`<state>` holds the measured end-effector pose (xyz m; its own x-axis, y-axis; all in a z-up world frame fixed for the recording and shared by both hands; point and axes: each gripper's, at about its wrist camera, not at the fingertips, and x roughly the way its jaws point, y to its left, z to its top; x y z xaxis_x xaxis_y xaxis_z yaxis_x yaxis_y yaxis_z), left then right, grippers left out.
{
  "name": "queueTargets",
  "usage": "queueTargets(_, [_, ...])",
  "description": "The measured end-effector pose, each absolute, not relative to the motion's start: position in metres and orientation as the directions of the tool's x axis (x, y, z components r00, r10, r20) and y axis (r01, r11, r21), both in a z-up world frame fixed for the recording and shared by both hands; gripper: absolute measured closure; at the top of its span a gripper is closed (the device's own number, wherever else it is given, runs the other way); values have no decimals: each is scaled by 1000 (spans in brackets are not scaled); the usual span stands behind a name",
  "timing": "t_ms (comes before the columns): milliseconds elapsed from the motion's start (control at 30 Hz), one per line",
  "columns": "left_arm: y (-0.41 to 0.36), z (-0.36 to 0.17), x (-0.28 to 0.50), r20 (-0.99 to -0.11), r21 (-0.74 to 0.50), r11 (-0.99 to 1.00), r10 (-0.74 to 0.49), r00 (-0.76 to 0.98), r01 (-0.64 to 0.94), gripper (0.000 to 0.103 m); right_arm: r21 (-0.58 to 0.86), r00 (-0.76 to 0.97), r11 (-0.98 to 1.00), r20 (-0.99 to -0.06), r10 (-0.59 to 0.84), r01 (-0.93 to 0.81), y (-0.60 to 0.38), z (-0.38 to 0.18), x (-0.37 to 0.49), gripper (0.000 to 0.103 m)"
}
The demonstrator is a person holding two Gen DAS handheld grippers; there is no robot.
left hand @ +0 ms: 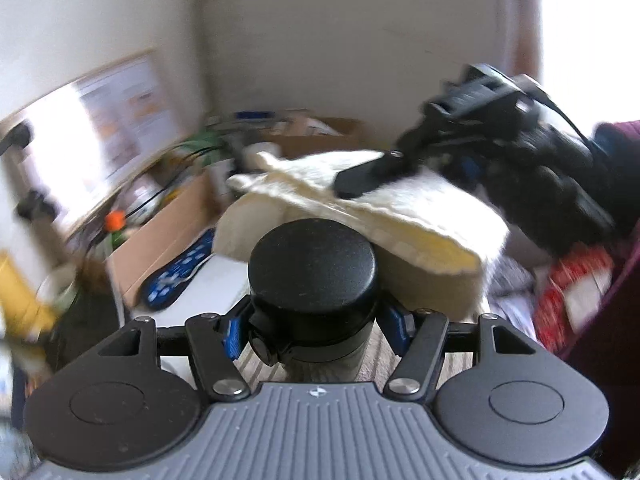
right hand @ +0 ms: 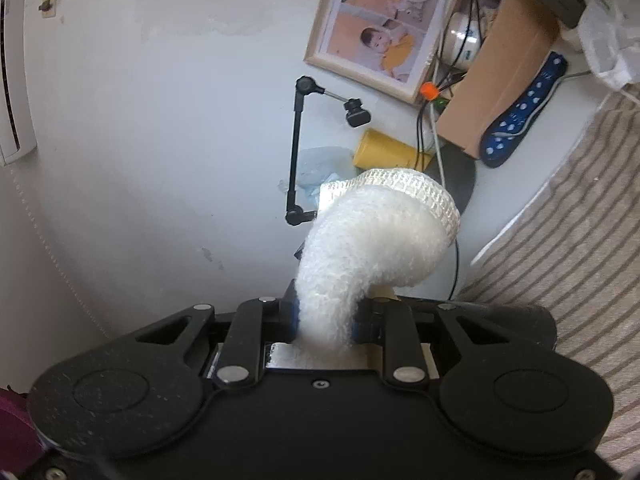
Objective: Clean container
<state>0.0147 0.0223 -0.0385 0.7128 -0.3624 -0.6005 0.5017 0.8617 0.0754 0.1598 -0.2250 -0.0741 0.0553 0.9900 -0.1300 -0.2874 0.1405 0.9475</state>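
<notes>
My left gripper [left hand: 314, 328] is shut on the container [left hand: 312, 256], a cylinder with a round black lid and a metallic body, gripped just below the lid between the blue pads [left hand: 232, 336]. A fluffy white and yellow cloth [left hand: 420, 216] hangs just behind and above the lid. The right gripper [left hand: 372, 176] holds it from the upper right. In the right wrist view the right gripper [right hand: 326, 320] is shut on the white cloth [right hand: 380, 240], which curls up and over to the right. A dark cylinder [right hand: 520, 320] that looks like the container's lid lies low at the right.
An open cardboard box [left hand: 160, 248] and a blue dotted slipper [left hand: 180, 272] lie left of the container. Red packaging [left hand: 572, 292] lies at the right. A framed picture [right hand: 380, 28], yellow cup [right hand: 384, 152], black jointed camera arm [right hand: 296, 152] and striped cloth [right hand: 580, 200] surround the spot.
</notes>
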Motion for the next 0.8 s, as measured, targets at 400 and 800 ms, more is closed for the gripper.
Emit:
queueTargets(400, [21, -51, 31, -598, -165, 936, -347, 723, 312, 35, 937, 90, 173, -153, 984, -302, -238, -76, 163, 82])
queueTargets(800, [18, -51, 27, -604, -125, 931, -345, 719, 342, 36, 915, 51, 197, -191, 980, -351, -238, -73, 159, 82])
